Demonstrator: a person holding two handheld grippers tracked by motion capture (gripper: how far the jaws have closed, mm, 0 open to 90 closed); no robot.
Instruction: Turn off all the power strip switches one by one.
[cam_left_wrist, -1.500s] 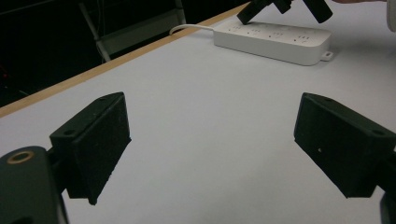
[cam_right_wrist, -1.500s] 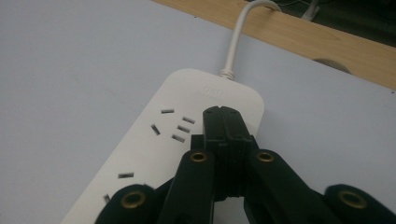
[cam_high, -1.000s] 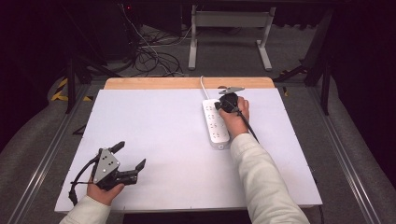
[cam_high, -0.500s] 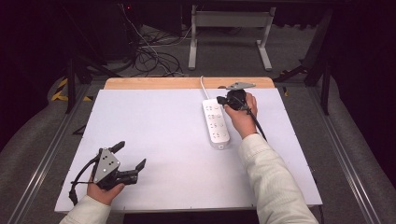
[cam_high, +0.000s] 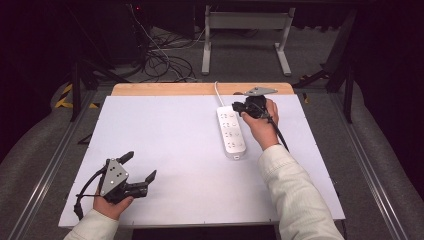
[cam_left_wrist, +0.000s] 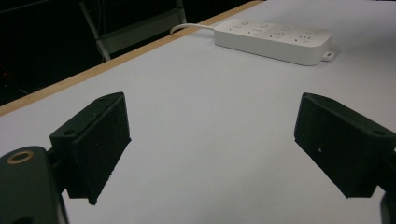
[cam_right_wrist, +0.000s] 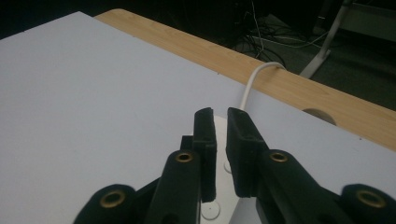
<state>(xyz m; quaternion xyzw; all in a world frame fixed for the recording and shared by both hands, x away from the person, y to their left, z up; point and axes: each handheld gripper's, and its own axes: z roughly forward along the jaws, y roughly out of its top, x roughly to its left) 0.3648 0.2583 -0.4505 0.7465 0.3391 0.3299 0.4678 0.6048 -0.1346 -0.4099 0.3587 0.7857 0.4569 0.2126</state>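
1. My right gripper (cam_high: 239, 106) hovers over the far end of the white power strip (cam_high: 231, 131).
2. My left gripper (cam_high: 138, 172) rests near the surface's (cam_high: 175, 145) front-left corner, jaws spread, well apart from the strip.

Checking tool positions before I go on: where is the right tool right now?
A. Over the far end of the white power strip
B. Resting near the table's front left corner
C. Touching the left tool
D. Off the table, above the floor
A: in the high view the right tool sits over the far end of the power strip, near its cord.
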